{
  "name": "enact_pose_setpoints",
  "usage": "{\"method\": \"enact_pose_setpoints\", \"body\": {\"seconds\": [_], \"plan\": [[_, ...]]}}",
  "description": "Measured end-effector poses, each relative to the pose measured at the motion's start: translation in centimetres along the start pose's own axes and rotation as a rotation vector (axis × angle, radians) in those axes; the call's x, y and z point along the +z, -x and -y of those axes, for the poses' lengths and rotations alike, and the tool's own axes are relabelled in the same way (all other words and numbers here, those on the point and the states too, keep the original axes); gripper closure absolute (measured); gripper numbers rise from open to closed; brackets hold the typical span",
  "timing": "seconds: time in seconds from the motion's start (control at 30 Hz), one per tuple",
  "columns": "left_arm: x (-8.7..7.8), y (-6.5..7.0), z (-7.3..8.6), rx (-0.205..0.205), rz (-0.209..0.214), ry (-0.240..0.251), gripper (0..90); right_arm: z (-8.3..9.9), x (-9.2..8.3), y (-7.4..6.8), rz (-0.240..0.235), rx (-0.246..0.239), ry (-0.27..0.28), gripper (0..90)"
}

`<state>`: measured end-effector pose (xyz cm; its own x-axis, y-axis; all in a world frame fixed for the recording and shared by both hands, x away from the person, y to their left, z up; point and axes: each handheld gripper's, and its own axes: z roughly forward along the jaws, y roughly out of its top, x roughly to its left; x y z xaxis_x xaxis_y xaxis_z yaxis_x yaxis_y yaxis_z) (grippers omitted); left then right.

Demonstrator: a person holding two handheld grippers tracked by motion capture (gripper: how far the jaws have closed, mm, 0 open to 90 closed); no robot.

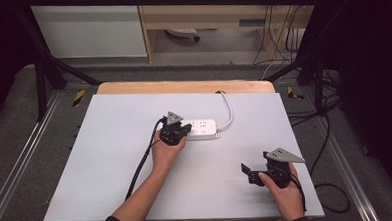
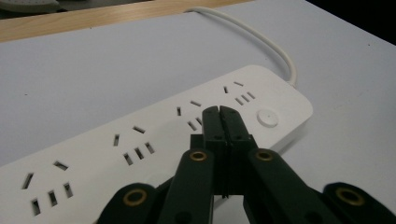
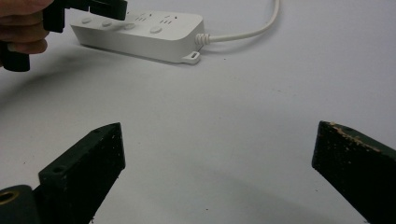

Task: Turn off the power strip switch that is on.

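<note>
A white power strip (image 1: 203,128) lies mid-table, its white cable (image 1: 228,109) curving to the far edge. My left gripper (image 1: 186,128) is over the strip's left end. In the left gripper view it (image 2: 219,113) is shut with nothing between the jaws, its tips over the strip's socket face (image 2: 140,140) just short of the round button (image 2: 268,117). I cannot tell whether the tips touch the strip. My right gripper (image 1: 254,170) rests low at the front right, open. In its own view it (image 3: 219,133) spans bare table, with the strip (image 3: 140,30) far ahead.
The white table top (image 1: 116,159) has a wooden strip along its far edge (image 1: 183,86). Black frame bars and loose cables (image 1: 330,134) lie off the right side. A hand (image 3: 23,28) with the left gripper sits at the top left of the right gripper view.
</note>
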<state>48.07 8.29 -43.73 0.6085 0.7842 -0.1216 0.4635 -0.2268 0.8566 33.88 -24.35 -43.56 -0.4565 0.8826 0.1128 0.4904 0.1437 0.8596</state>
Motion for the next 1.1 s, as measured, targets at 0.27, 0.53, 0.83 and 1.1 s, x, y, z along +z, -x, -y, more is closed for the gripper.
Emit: {"method": "enact_pose_setpoints", "body": {"seconds": [0.27,0.53,0.83,1.1], "plan": [[0.35,0.04,0.03,-0.004,0.001,-0.005,90.0,0.01,0.02,-0.05,-0.001,-0.001,0.0,3.5],[0.55,0.34,0.03,0.002,0.002,-0.01,90.0,0.0,-0.03,0.01,-0.001,-0.001,0.002,3.4],[0.71,0.34,0.1,0.001,-0.001,-0.01,90.0,0.02,0.02,-0.02,-0.002,-0.002,0.0,3.4],[0.81,0.47,0.14,0.003,-0.008,-0.008,90.0,0.05,0.02,-0.06,-0.002,-0.002,-0.004,3.4]]}}
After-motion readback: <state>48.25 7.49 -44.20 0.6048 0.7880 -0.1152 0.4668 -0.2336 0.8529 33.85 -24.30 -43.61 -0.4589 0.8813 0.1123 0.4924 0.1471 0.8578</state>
